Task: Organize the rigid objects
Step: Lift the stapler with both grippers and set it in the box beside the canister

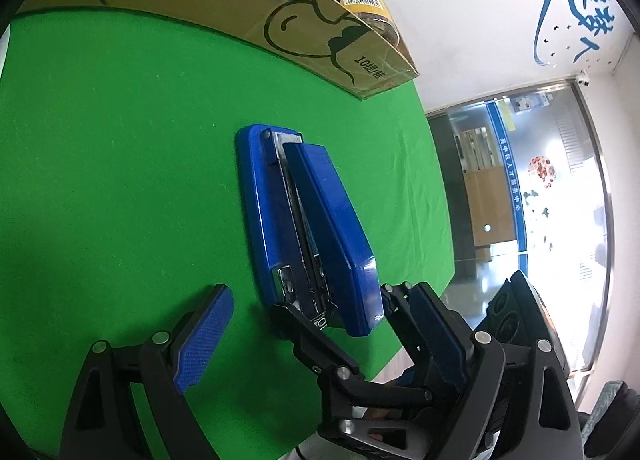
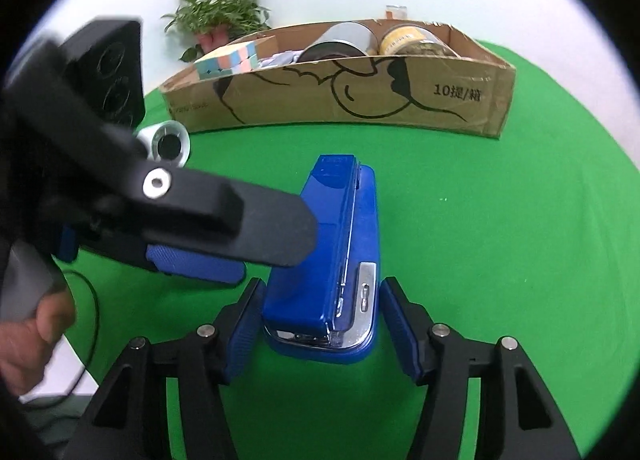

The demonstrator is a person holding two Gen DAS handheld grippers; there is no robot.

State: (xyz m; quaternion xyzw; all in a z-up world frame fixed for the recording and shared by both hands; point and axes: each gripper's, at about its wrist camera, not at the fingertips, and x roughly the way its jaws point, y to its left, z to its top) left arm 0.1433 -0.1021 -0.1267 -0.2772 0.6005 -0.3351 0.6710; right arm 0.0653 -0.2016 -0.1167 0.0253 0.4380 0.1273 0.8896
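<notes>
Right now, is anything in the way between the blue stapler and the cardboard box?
Nothing visible. Only bare green cloth lies between the blue stapler and the cardboard box. The box's front wall stands up, so the stapler must go over it. The left gripper hangs beside the stapler, not on that path.

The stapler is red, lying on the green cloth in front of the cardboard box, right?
Not quite: the stapler is blue, not red, as the right wrist view shows. It does lie on the green cloth in front of the cardboard box.
</notes>
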